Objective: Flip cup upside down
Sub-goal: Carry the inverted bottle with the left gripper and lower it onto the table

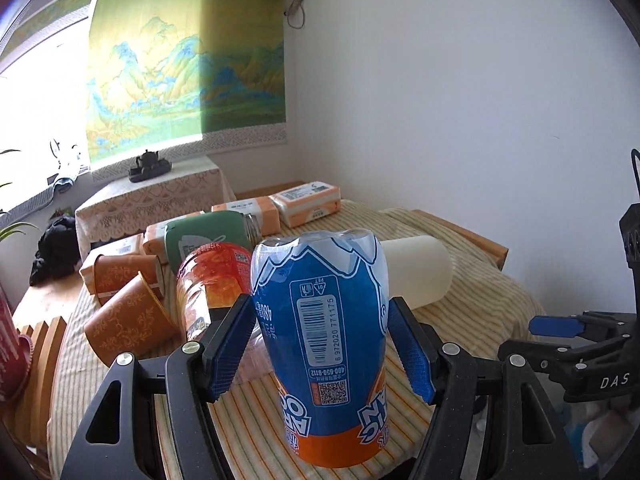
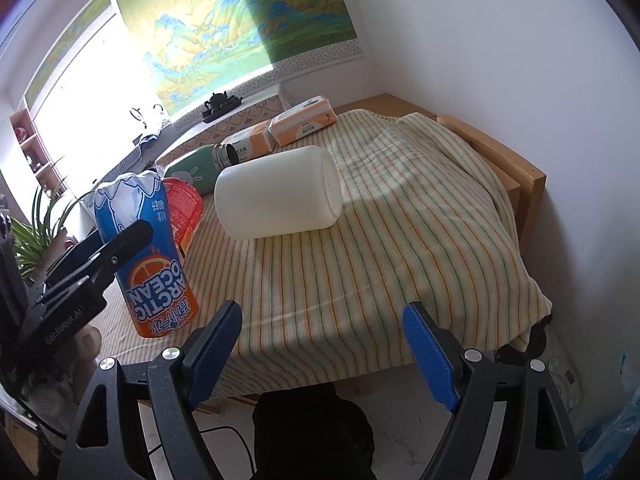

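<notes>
The left gripper stood partly open around the bottle, an upside-down blue and orange drink bottle with its label text inverted. Its blue pads flanked the bottle's middle; the left pad looked apart from the plastic, and whether the right pad touched it could not be told. In the right wrist view one black finger of that gripper crossed the bottle's side. The bottle's narrow end pointed down near the front edge of the striped cloth.

The right gripper was spread wide and held nothing, hanging past the front edge of the cloth over the floor.

The cup, a single white one, lay on its side on the cloth, its flat end toward the right and well apart from both grippers. In the left wrist view it showed just behind the bottle, partly hidden by it.

Two orange patterned paper cups lay tipped over at the left. One red and orange bottle stood just beside the blue one, close to the left pad. One green flask with a metal neck lay on its side behind that. At least three orange tissue packs sat at the back, more half hidden. A dark teapot rested on a lace-covered stand, below a landscape hanging
</notes>
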Available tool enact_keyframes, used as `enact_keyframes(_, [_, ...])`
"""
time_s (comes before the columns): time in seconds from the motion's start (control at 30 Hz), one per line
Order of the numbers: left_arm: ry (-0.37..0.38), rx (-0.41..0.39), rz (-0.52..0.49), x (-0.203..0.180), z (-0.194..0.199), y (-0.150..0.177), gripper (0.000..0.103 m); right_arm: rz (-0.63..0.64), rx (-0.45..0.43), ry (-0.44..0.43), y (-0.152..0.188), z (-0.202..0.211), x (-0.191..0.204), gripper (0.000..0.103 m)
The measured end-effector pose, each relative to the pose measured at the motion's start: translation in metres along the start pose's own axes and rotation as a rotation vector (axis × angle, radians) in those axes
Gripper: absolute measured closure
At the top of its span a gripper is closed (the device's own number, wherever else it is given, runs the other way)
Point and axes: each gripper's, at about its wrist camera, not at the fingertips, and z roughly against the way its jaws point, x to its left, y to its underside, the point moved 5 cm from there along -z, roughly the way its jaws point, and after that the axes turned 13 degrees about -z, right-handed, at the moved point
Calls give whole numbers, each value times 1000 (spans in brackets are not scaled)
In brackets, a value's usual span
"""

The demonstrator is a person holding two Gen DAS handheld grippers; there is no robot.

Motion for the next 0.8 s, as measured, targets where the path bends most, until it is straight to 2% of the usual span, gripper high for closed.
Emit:
enact_keyframes(0.13, [2,-21,35,5,6,7,32,-1,1,1,1,1,1,23])
enact_keyframes(0.3, [-2,-42,18,2,21,17,31,2,-6,4,1,3,1,23])
enact_keyframes(0.57, [26,-4,-8,-4,24,35,31,4,-6,-4,3,6,4,23])
enact_keyframes(0.67, [19,-5,-8,-4,27,36,27,5,-7,-6,4,8,5,23])
enact_keyframes(0.73, [21,-8,-5,-4,27,35,18,9,-7,-7,5,8,7,23])
enact_keyframes(0.8, [20,-9,-6,-4,27,34,15,12,-9,-8,5,9,8,24])
